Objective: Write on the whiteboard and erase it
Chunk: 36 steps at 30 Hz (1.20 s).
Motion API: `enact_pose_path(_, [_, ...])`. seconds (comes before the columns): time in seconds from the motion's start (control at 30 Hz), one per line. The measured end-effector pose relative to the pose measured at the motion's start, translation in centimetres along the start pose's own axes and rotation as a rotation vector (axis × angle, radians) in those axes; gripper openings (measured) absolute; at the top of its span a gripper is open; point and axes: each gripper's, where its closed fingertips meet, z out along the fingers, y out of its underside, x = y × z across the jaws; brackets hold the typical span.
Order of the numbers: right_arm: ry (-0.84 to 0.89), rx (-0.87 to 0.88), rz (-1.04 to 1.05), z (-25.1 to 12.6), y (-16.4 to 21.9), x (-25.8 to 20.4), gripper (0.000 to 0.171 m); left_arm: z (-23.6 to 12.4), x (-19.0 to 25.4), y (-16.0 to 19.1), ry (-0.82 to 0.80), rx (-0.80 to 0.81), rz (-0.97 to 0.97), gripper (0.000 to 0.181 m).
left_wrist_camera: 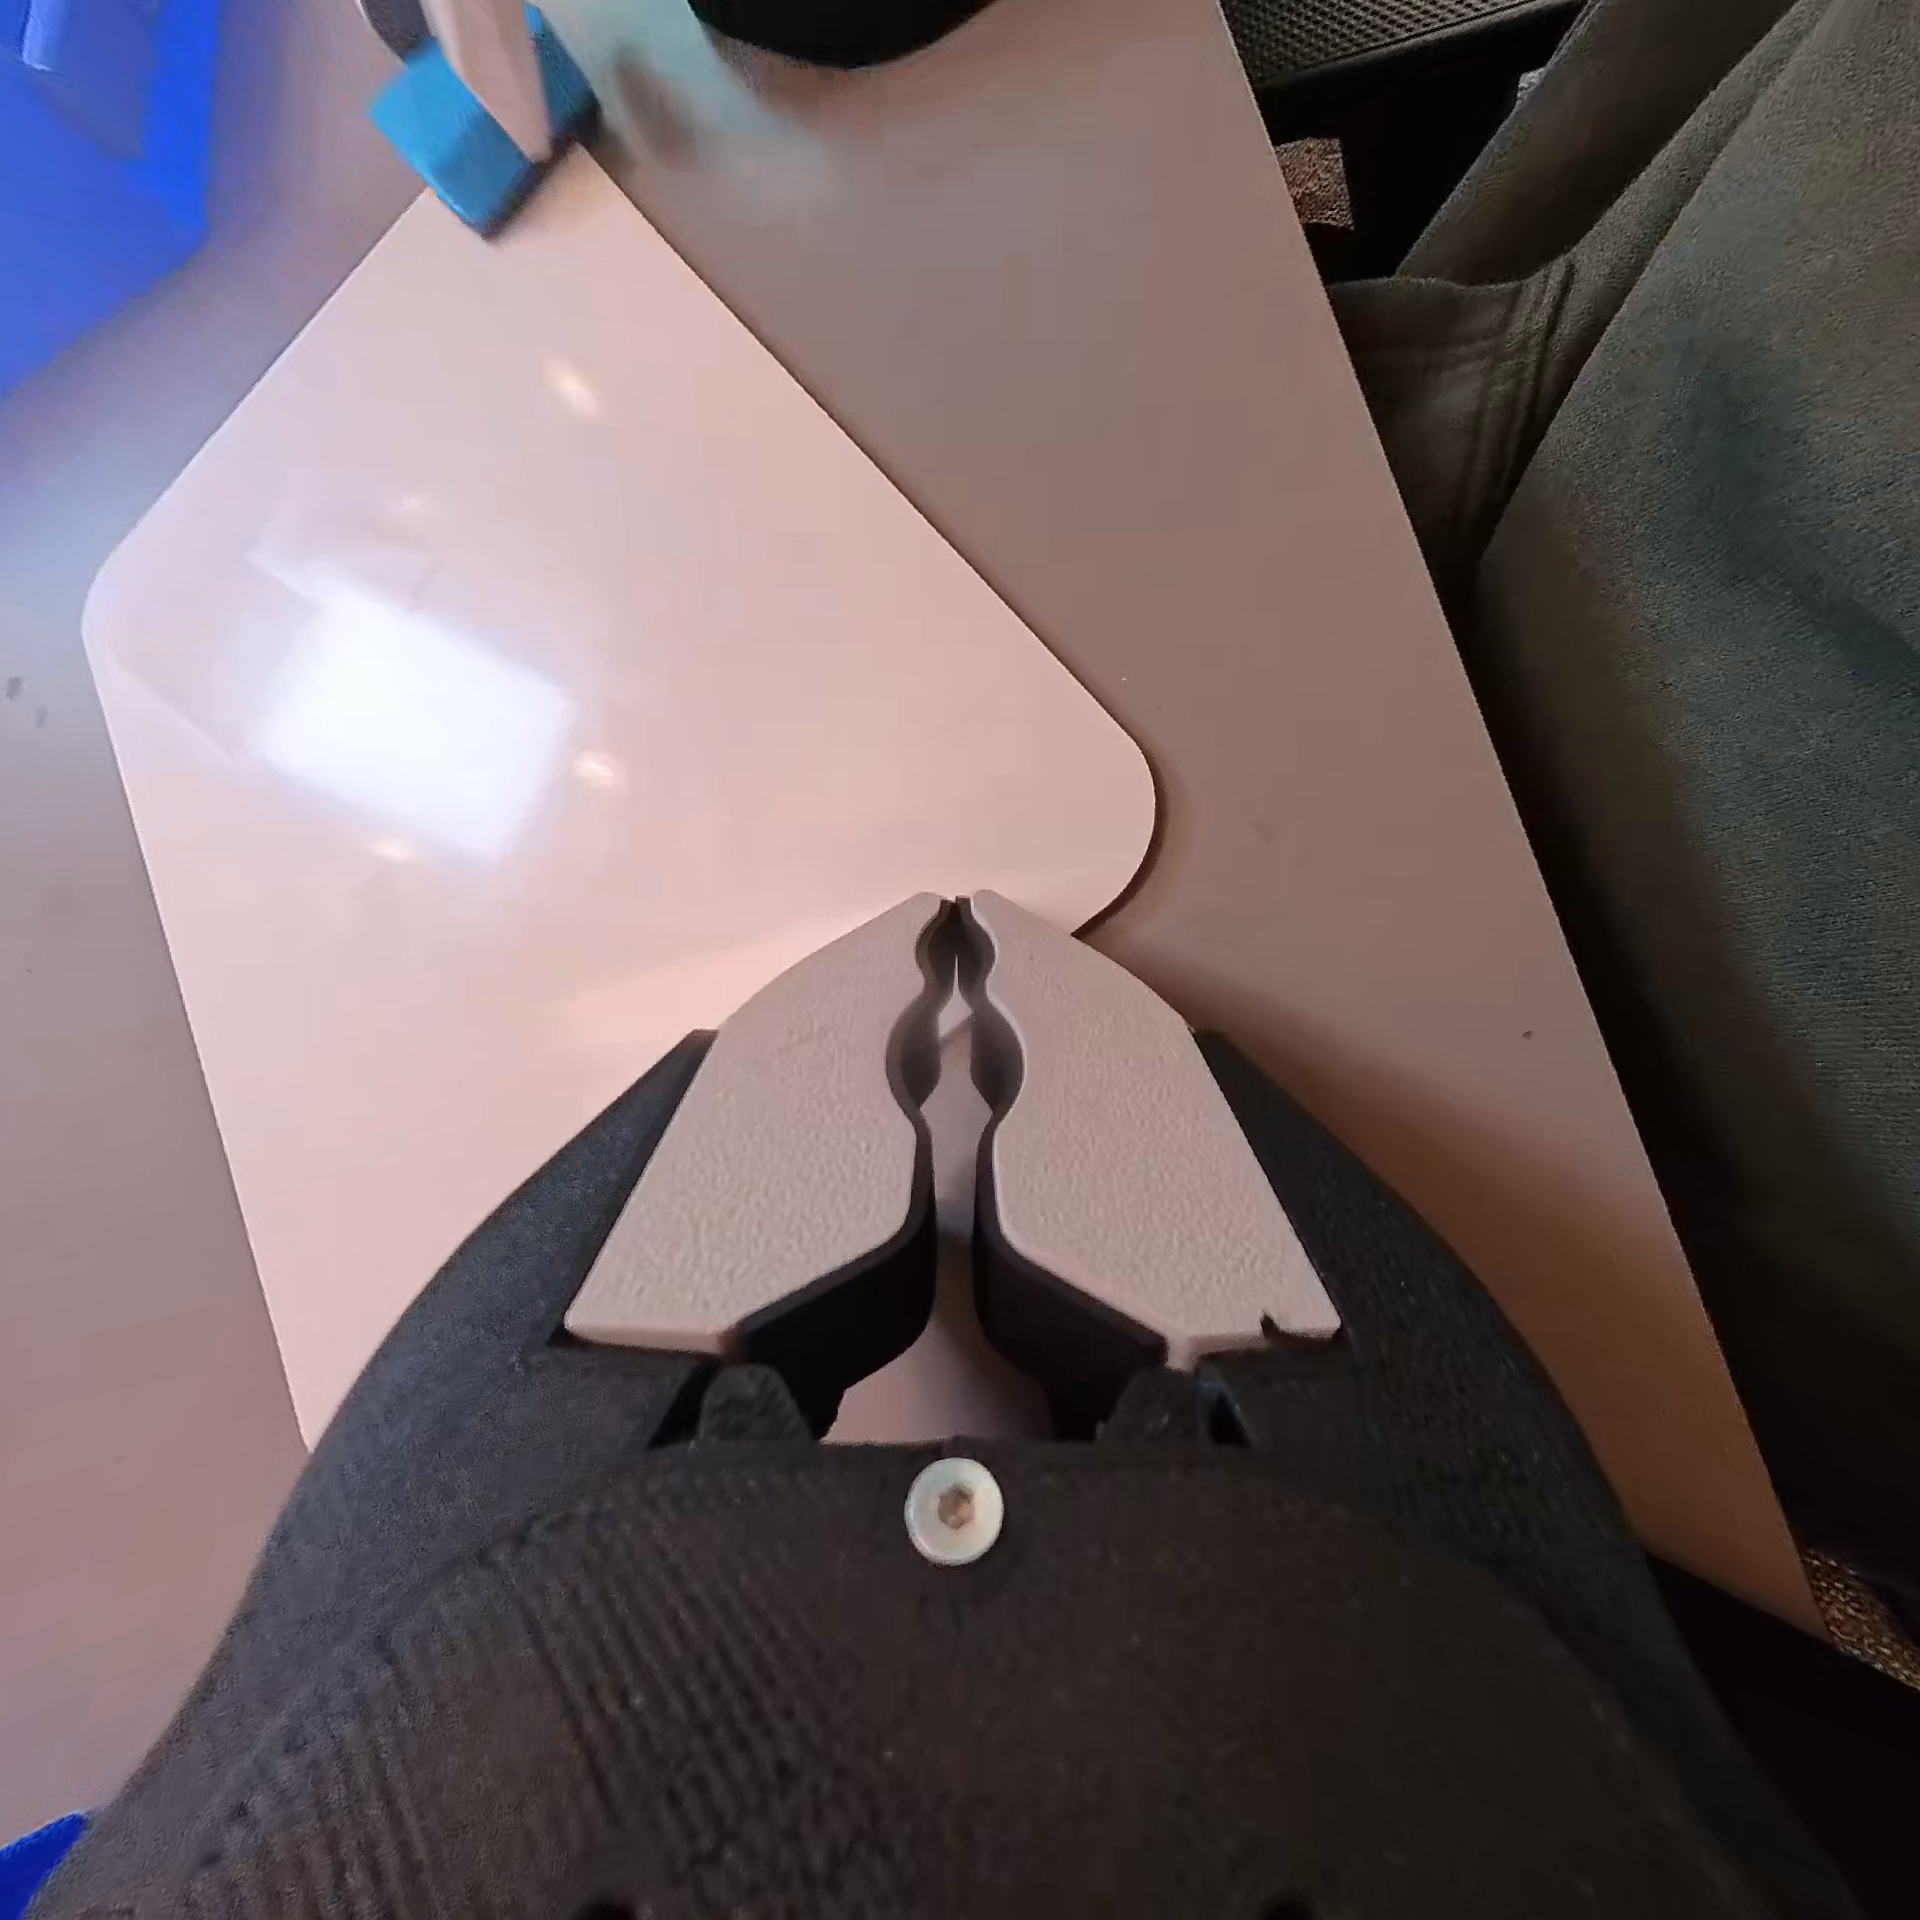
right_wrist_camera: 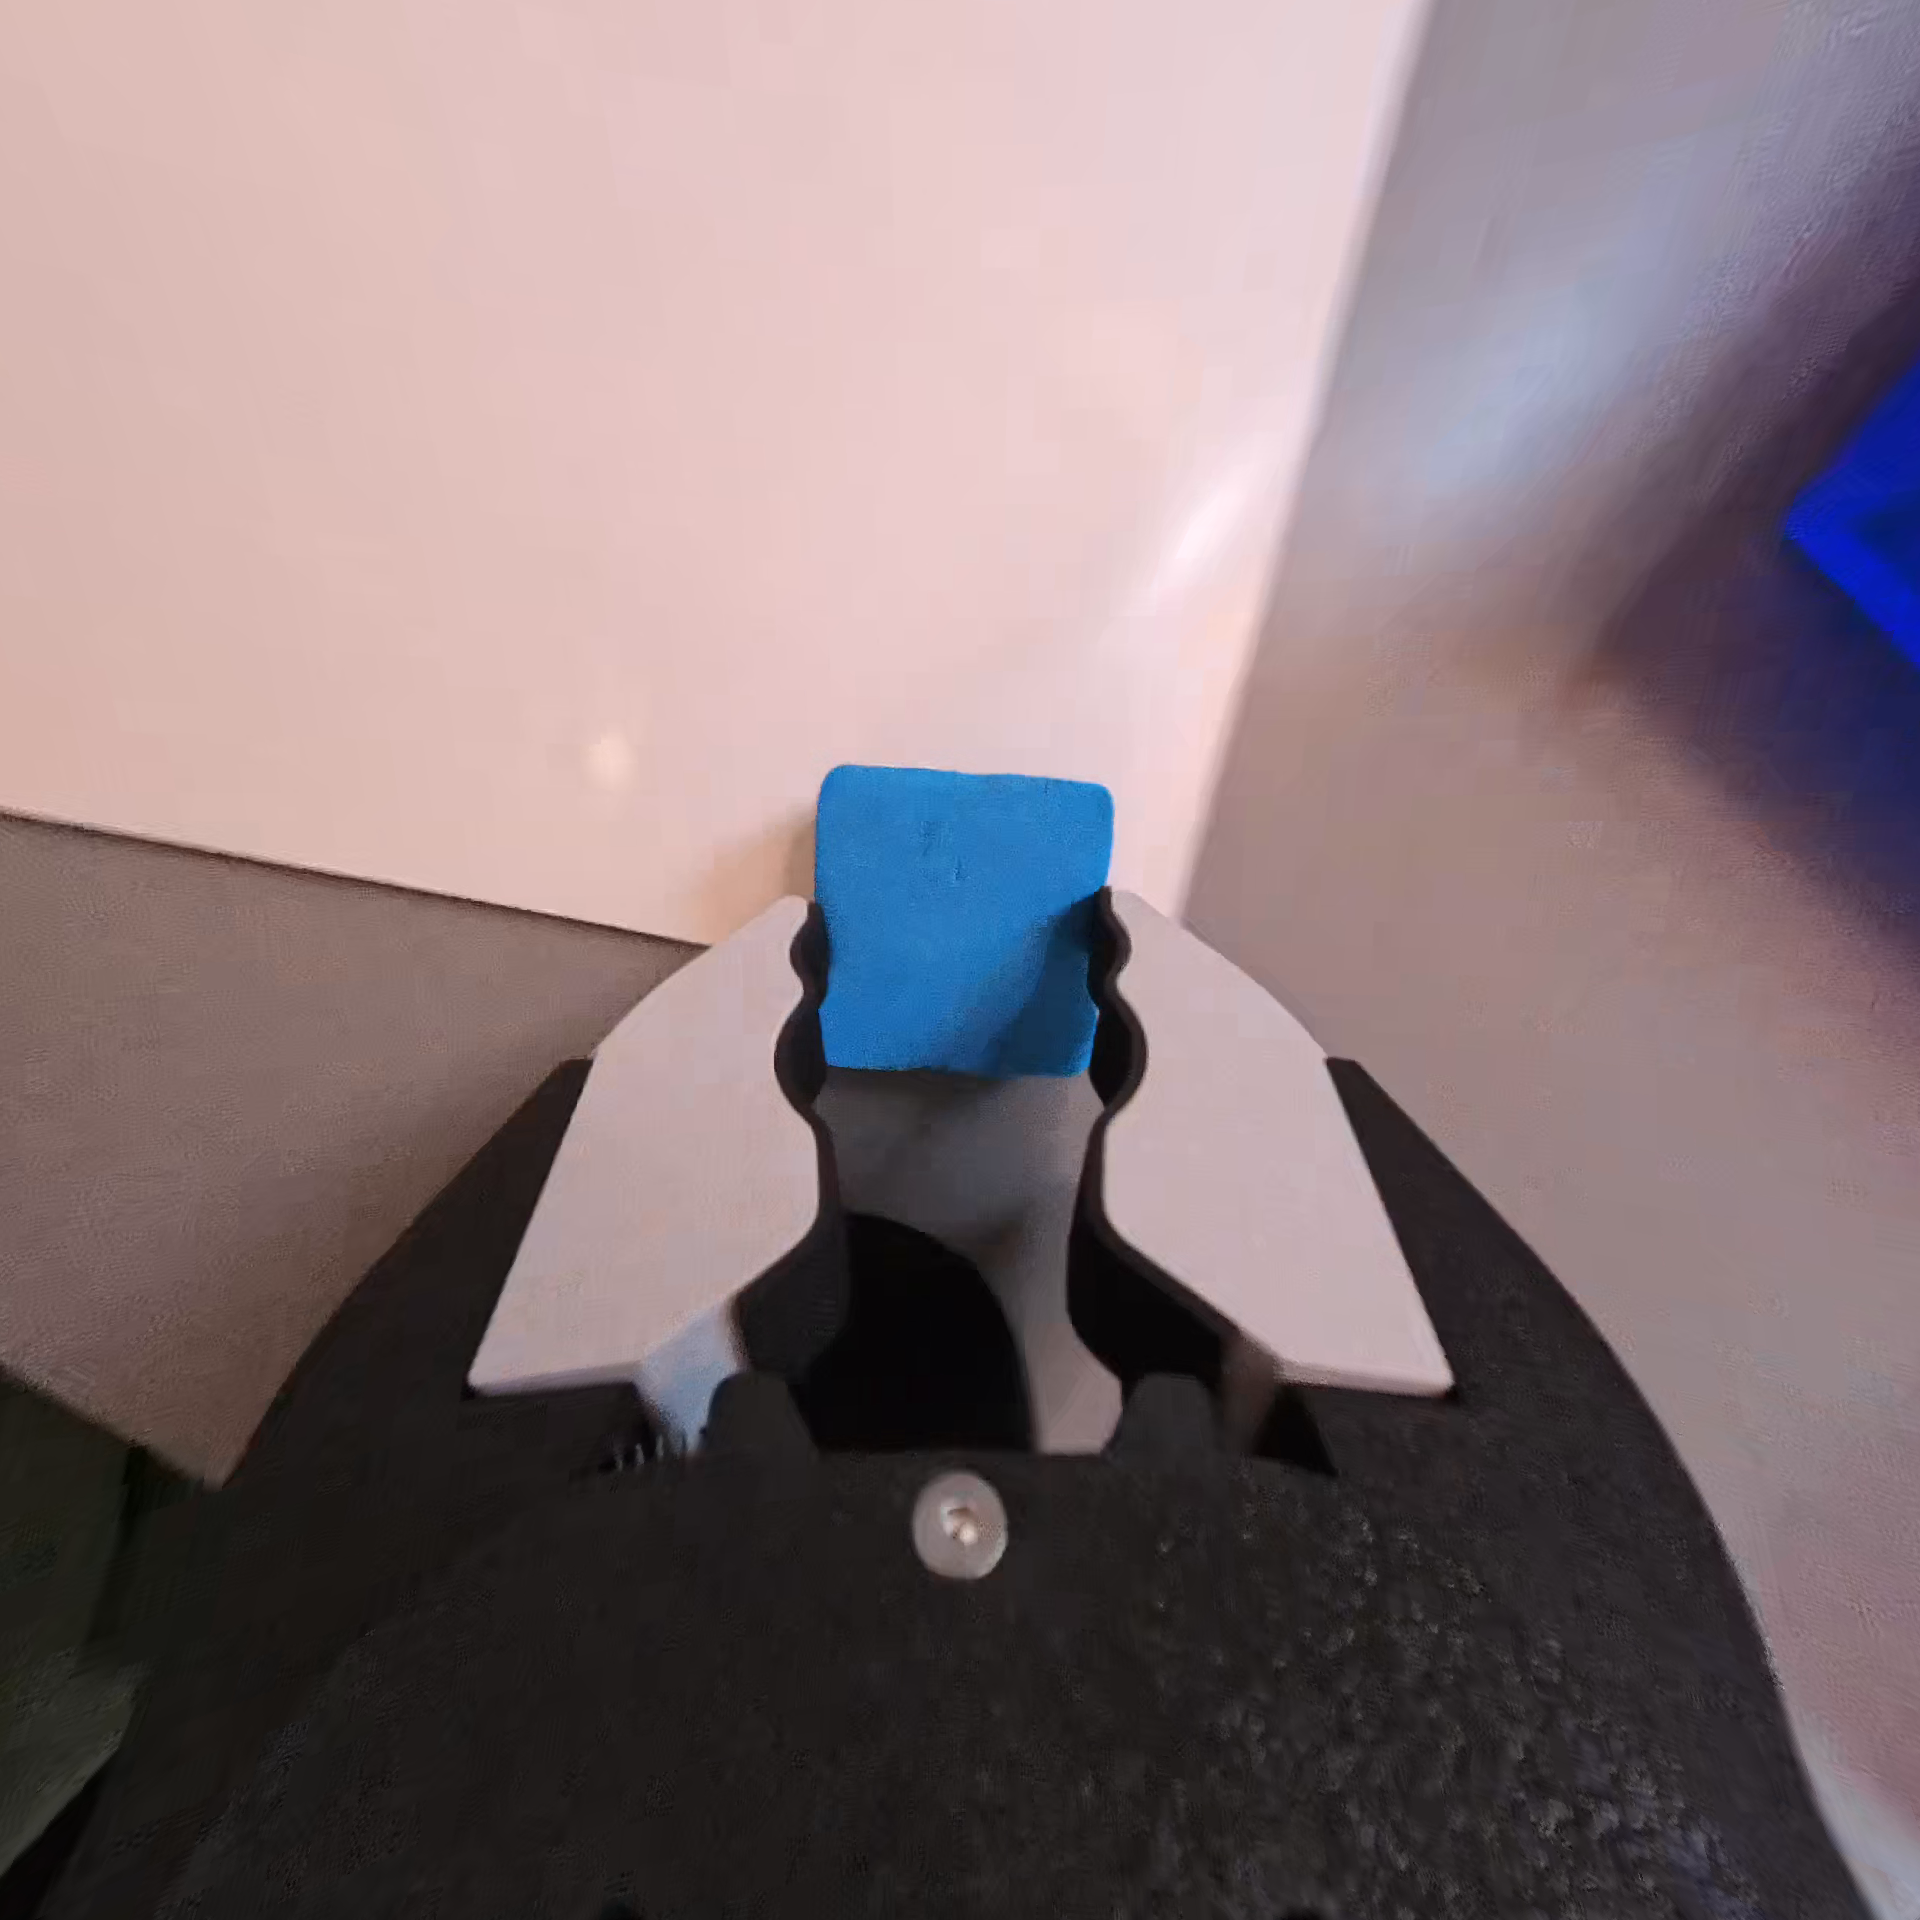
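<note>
Writing: we read none on the whiteboard (left_wrist_camera: 582,727), whose glossy face is blank.
Eraser: blue block (right_wrist_camera: 961,925), pinched by our right gripper (right_wrist_camera: 958,935), sitting on the board near its edge at 2 o'clock.
Left gripper (left_wrist_camera: 958,920): fingers pressed together, nothing between, over the board's rounded near corner.
Edges: the table (left_wrist_camera: 1195,623) runs bare to 1 o'clock, meeting a person's dark trousers (left_wrist_camera: 1714,727).

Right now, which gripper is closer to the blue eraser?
Right. The right gripper clamps the blue eraser against the whiteboard. The left gripper sits shut and empty at the board's opposite corner.
</note>
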Motion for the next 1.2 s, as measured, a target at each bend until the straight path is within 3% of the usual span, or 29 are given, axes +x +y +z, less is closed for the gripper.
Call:
enact_pose_path(0.1, [0.030, -0.025, 0.034, 0.1, 0.2, 2.2, 0.049, 0.0, 0.0, 0.0, 0.005, 0.001, -0.009, 0.000])
enact_pose_path(0.3, [-0.180, 0.047, -0.359, 1.9, -5.7, -13.8, 0.049, 0.1, -0.1, -0.1, 0.009, 0.004, -0.012, 0.000])
enact_pose_path(0.37, [-0.204, 0.038, -0.432, 2.2, -6.6, -15.3, 0.049, 0.1, -0.1, 0.0, 0.006, 0.004, -0.007, 0.000])
enact_pose_path(0.4, [-0.205, 0.031, -0.401, 2.5, -6.9, -13.9, 0.049, 0.1, 0.0, -0.1, 0.008, 0.005, -0.006, 0.000])
enact_pose_path(0.53, [-0.034, 0.000, -0.082, 3.8, -7.3, 0.3, 0.049, 0.1, 0.0, -0.1, 0.015, 0.005, -0.005, 0.000])
enact_pose_path(0.6, [-0.013, 0.000, -0.044, 4.3, -7.9, 2.5, 0.049, 0.1, 0.0, -0.1, 0.021, 0.006, -0.009, 0.000])
enact_pose_path(0.67, [-0.048, 0.015, -0.144, 5.1, -10.0, -0.7, 0.049, 0.1, 0.1, -0.1, 0.031, 0.009, -0.015, 0.000])
enact_pose_path(0.83, [-0.276, 0.059, -0.536, 6.0, -14.4, -17.8, 0.049, 0.1, 0.2, -0.1, 0.040, 0.013, -0.018, 0.001])
enact_pose_path(0.93, [-0.324, 0.065, -0.632, 6.4, -15.8, -21.4, 0.049, 0.1, 0.2, -0.1, 0.035, 0.014, -0.013, 0.000])
enact_pose_path(1.0, [-0.277, 0.059, -0.555, 7.5, -17.5, -17.9, 0.049, 0.1, 0.2, -0.1, 0.031, 0.013, -0.013, 0.000])
enact_pose_path(1.07, [-0.182, 0.035, -0.391, 8.6, -18.5, -10.8, 0.049, 0.1, 0.2, -0.1, 0.031, 0.013, -0.016, 0.000])
enact_pose_path(1.2, [-0.020, -0.001, -0.076, 8.5, -16.2, 2.9, 0.050, 0.1, 0.2, -0.1, 0.031, 0.013, -0.016, 0.000])
